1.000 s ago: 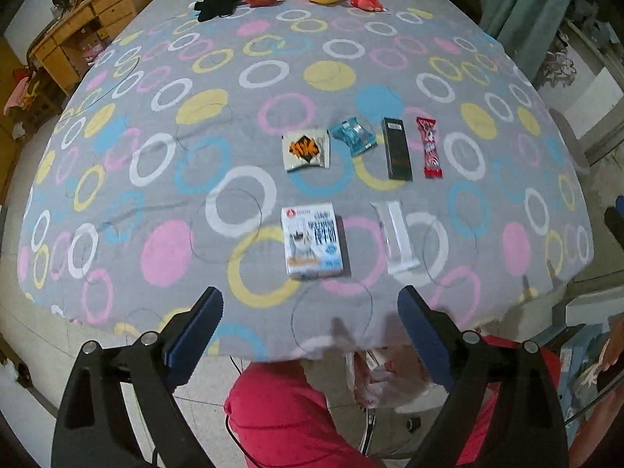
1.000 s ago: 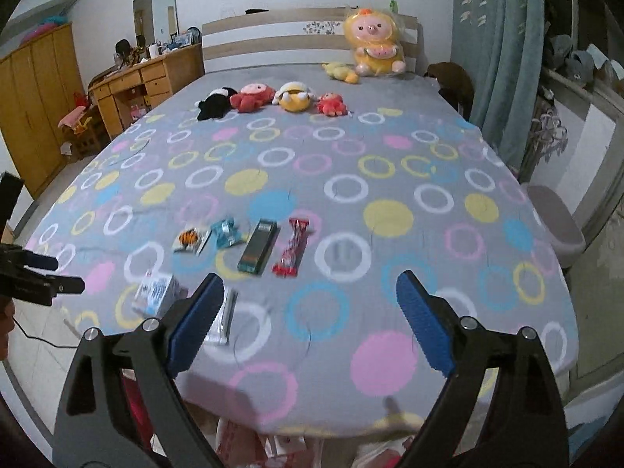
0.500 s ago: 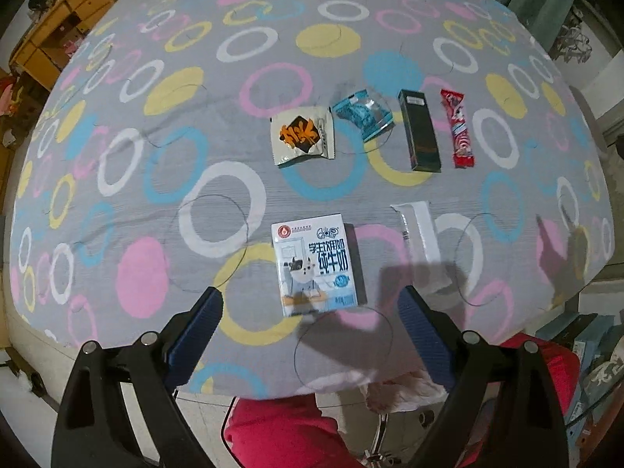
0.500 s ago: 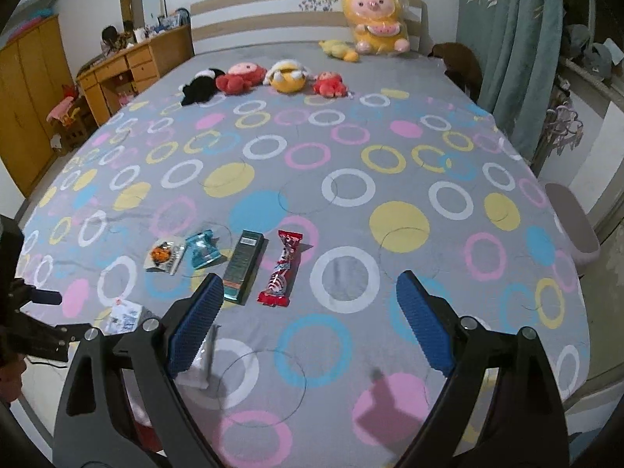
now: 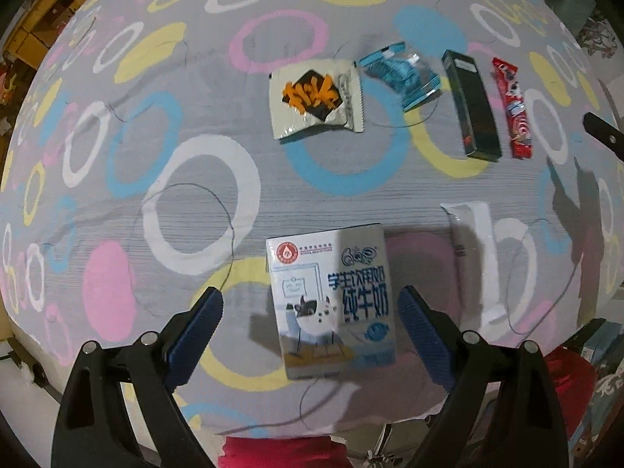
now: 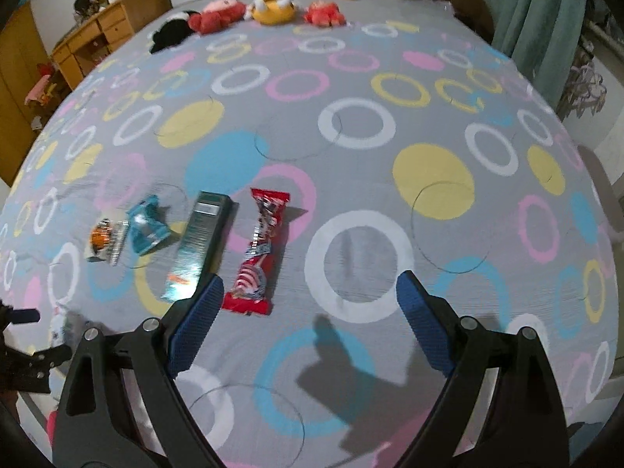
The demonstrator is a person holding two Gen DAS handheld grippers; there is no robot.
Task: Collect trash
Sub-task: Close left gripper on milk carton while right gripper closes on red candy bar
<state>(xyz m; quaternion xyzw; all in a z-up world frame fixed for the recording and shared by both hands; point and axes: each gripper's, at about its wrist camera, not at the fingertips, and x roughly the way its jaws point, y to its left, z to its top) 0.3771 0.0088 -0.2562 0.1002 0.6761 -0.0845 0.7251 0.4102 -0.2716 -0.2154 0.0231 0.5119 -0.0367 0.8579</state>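
Trash lies on a grey bedspread [image 5: 195,202] with coloured rings. My left gripper [image 5: 310,312] points down, open, its blue pads either side of a white milk carton [image 5: 331,296] without touching it. Beyond lie a white snack packet [image 5: 316,97], a blue wrapper [image 5: 401,74], a dark green box [image 5: 472,105], a red candy wrapper [image 5: 514,109] and a clear white wrapper [image 5: 475,257]. My right gripper [image 6: 306,308] is open above the bedspread. Its left pad is beside the red candy wrapper [image 6: 259,249] and the dark green box [image 6: 202,241]. The blue wrapper [image 6: 146,226] and snack packet [image 6: 103,240] lie further left.
Plush toys [image 6: 269,7] line the far end of the bed. A wooden desk [image 6: 105,31] stands at the back left, a green curtain [image 6: 534,11] at the right. Red clothing of a person [image 5: 280,452] shows below the bed's near edge.
Both grippers have come down closer to the bed. The left now straddles the milk carton. The right has moved forward and stands beside the red wrapper.
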